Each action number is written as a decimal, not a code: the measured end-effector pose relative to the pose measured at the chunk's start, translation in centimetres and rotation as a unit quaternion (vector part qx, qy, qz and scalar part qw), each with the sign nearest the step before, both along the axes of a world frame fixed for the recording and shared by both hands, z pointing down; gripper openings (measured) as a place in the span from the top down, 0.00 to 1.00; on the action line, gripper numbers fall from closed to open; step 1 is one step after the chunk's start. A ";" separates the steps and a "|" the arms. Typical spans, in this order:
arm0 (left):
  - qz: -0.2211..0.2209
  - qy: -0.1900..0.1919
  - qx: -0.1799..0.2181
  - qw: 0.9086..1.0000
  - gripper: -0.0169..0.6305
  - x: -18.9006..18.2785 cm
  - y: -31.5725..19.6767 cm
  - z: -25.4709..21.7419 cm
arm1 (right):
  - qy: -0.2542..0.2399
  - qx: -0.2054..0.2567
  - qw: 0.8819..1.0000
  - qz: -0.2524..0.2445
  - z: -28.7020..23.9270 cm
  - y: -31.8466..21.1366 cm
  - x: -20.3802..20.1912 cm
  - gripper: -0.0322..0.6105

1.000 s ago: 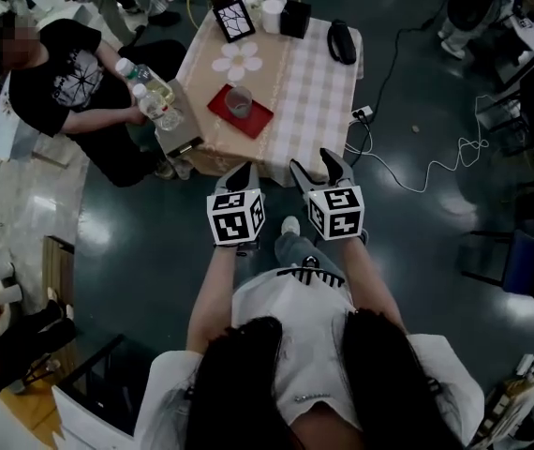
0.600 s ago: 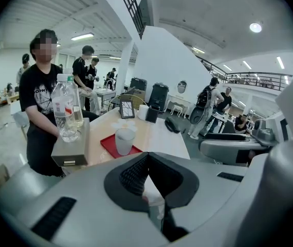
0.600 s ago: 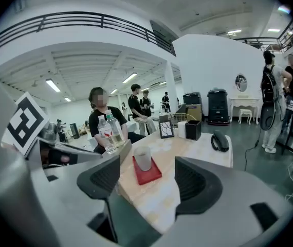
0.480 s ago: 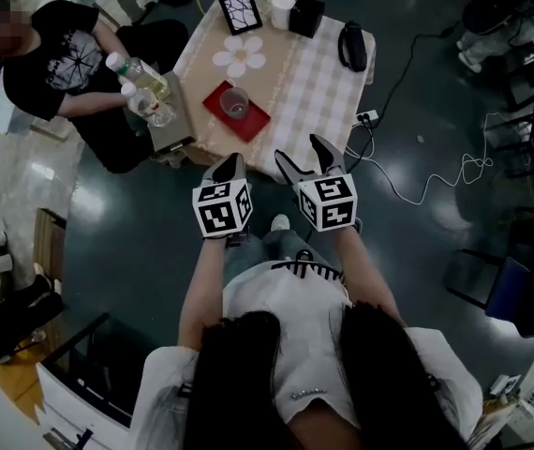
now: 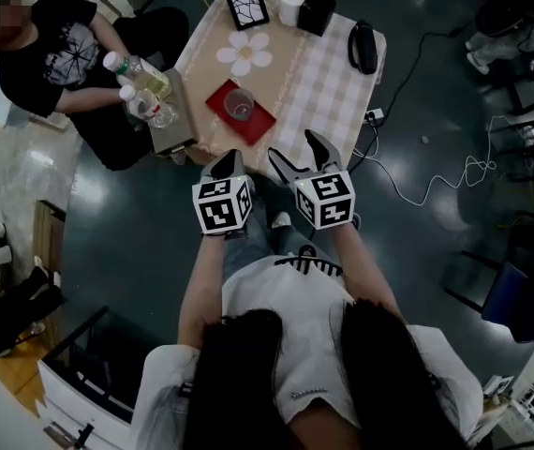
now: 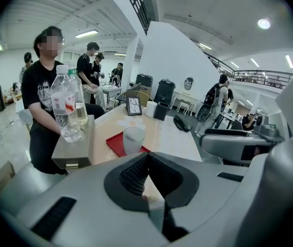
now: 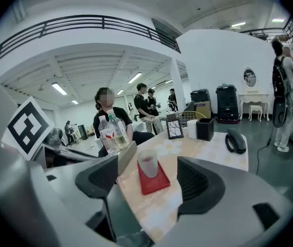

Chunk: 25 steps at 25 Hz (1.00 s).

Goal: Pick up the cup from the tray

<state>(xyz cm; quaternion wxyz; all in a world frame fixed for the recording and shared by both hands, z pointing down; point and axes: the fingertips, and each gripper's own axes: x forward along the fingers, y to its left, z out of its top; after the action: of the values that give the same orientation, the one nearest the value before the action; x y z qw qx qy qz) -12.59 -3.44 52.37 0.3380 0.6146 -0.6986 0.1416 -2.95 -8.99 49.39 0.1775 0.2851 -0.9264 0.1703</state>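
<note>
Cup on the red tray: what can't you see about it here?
- Inside of the cup: frosted wall in both gripper views; too small in the head view.
- Near corner of the tray, left gripper view: hidden behind the shut left gripper.
- Print on the bottles: too small, head view.

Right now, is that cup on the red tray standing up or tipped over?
Upright. The cup stands on its base on the red tray, open mouth facing up, in both gripper views.
</note>
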 end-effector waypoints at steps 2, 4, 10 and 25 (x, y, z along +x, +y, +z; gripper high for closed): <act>-0.006 0.003 -0.004 1.000 0.96 -0.7 -0.6 0.5 | -0.002 -0.003 1.000 -0.006 0.3 -0.7 -0.9 0.41; -0.008 0.005 -0.011 1.000 0.96 -1.5 -1.1 0.9 | 0.004 -0.003 1.000 -0.012 0.7 -1.3 -1.8 0.41; -0.009 0.008 -0.028 1.000 0.96 -3.9 -3.1 2.2 | 0.026 0.005 0.999 -0.043 2.1 -3.0 -4.9 0.40; 0.011 0.015 -0.079 0.997 0.96 -8.7 -5.9 5.4 | 0.046 0.012 0.994 -0.094 6.7 -5.1 -13.2 0.30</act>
<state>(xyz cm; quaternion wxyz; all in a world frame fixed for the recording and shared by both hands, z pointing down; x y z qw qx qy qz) -21.25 -9.32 57.78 0.3945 0.5957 -0.6731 0.1909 -16.19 -14.05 56.10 0.2315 0.2062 -0.9420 0.1283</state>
